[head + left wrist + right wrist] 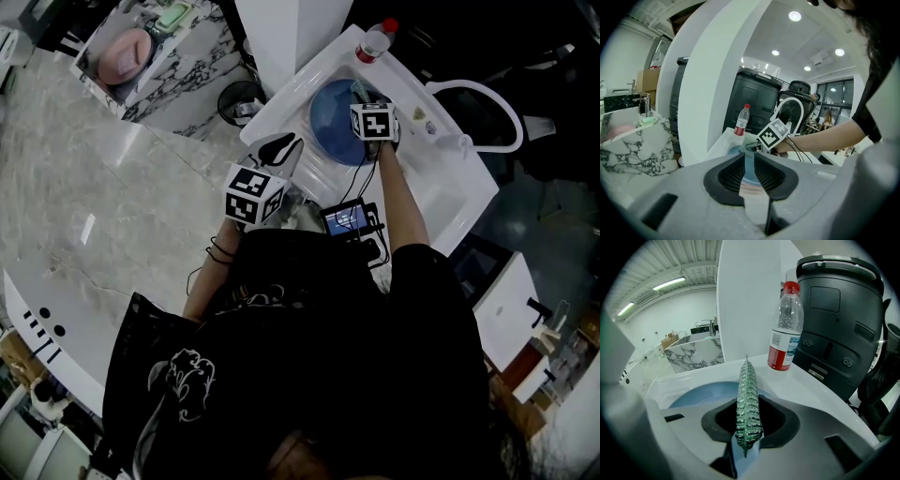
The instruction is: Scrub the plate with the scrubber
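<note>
A blue plate (333, 127) lies in a white sink (441, 202). My right gripper (367, 101) hovers over the plate's far side, shut on a thin green scrubber (361, 91). In the right gripper view the scrubber (748, 404) stands edge-on between the pads, with the plate (703, 392) below it; I cannot tell if they touch. My left gripper (289, 143) sits at the sink's near-left rim beside the plate, jaws drawn to a narrow slit with nothing in it. Through that slit (749, 161) I see the plate (736, 151) and the scrubber (749, 139).
A red-capped water bottle (375, 42) stands on the sink's far corner. A marble basin (178, 56) holding a pink thing lies at the far left. A small screen device (349, 217) rests at the sink's near rim. A black bin (839, 310) stands behind the bottle (786, 326).
</note>
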{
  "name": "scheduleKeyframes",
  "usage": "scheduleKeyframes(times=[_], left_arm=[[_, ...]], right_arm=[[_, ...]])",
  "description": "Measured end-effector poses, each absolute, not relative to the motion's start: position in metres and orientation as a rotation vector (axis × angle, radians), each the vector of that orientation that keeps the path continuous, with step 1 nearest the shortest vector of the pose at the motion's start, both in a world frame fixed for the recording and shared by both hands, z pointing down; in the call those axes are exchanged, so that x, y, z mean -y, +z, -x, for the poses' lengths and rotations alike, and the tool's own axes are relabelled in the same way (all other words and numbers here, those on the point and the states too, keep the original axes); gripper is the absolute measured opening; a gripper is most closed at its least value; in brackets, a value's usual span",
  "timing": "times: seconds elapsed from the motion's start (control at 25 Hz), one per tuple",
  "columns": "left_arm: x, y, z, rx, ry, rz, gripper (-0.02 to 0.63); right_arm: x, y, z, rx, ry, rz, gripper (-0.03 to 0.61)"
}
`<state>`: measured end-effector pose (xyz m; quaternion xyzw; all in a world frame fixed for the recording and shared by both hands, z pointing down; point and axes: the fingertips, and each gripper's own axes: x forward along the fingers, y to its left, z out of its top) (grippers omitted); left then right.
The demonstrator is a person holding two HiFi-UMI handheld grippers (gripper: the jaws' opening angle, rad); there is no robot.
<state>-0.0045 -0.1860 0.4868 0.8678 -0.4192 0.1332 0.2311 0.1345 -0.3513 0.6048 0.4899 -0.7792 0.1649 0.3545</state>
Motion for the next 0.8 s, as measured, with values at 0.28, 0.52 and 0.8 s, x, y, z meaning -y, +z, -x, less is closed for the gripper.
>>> scheduleKeyframes(times=[0.28, 0.52, 0.8], left_arm=[[0.185, 0.488, 0.008, 1.143, 0.367, -2.385, 0.061], [0.184, 0.489, 0.01, 1.132, 0.361, -2.388, 0.061], [0.183, 0.49, 0.011, 1.118, 0.356, -2.394, 0.061]], right_arm=[[0.34, 0.601, -0.105, 2.073, 0.43, -1.203, 0.091], [0.32, 0.595, -0.078, 2.148, 0.437, -1.113, 0.091], [0.288, 0.588, -0.057, 2.229, 0.497, -1.013, 0.091]])
